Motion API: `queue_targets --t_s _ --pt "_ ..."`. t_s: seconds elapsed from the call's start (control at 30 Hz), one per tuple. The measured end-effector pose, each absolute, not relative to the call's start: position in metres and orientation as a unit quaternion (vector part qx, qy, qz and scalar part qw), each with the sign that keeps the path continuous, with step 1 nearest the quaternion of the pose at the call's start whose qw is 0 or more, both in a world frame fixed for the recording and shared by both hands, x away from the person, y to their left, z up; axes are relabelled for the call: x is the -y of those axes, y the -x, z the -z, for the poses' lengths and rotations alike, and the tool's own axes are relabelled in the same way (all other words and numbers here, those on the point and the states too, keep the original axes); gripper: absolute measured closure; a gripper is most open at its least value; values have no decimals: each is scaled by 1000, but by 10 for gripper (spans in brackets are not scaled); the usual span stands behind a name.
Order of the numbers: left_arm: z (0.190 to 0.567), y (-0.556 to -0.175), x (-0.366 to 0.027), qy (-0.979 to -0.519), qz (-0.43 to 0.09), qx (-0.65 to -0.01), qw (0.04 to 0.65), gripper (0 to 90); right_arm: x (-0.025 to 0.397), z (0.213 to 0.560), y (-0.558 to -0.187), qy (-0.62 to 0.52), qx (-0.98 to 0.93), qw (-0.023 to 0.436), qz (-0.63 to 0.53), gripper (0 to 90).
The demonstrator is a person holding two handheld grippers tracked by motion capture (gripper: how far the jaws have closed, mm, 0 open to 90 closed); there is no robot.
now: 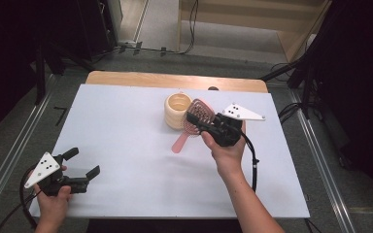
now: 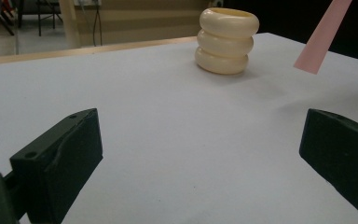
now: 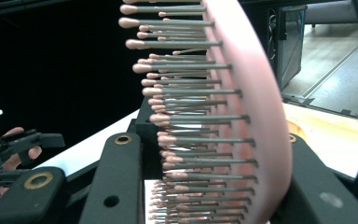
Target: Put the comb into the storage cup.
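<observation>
right tongs (image 1: 205,121) grip pink hairbrush (image 1: 192,123) | beside cream cup (image 1: 177,109)

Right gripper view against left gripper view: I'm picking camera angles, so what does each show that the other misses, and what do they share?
Right gripper view alone: the pink plastic hairbrush's bristles up close between its jaws, plus the left gripper farther off. Left gripper view alone: the cream ribbed ring-stacked cup standing upright, and its own jaws spread wide apart over bare table. Shared: the white tabletop and part of the hairbrush, here its pink handle tip.

A white table (image 1: 126,145) holds one cream cup (image 1: 177,110) near the far edge. It looks like three stacked rings.
</observation>
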State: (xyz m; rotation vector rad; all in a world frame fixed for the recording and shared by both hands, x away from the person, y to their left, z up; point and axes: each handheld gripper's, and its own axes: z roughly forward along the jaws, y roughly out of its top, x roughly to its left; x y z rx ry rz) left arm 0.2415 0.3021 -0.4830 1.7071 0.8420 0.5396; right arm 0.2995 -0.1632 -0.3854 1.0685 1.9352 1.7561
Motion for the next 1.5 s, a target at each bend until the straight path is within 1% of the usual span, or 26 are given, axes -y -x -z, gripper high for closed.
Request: queue_targets --t_s 0.3,0.47,1.1,1.5 --pt "485 -240 -302 -719 -227 -358 551 0 166 380 -305 -374 -675 166 -614 602" --pt "486 -240 -299 -722 -229 -354 549 0 168 378 -310 -379 -671 159 -616 603" --pt "487 -239 -300 -719 -232 -353 553 0 174 365 -330 -386 -663 167 -619 610" --pt "487 -239 -300 -720 -230 -353 552 0 173 356 -342 -382 -661 162 -626 621"
